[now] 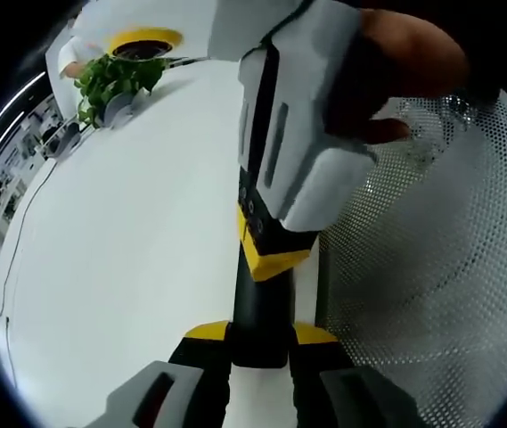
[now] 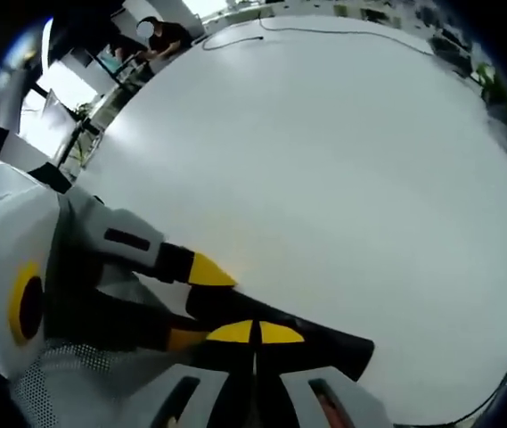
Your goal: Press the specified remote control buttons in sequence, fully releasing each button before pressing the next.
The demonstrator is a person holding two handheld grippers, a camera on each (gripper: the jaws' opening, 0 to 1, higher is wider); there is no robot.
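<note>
A slim black remote lies lengthwise between the yellow-tipped jaws of my left gripper, which is shut on its near end just above the white table. My right gripper comes down from the upper right in a hand, its yellow tip resting on the remote's top face. In the right gripper view, my right gripper has its two yellow tips closed together against the remote. The left gripper reaches in from the left, holding the remote.
A white perforated mesh lies close on the right. At the table's far end stand a green plant and a yellow-rimmed round object. A thin cable runs along the left edge. A person sits beyond the table.
</note>
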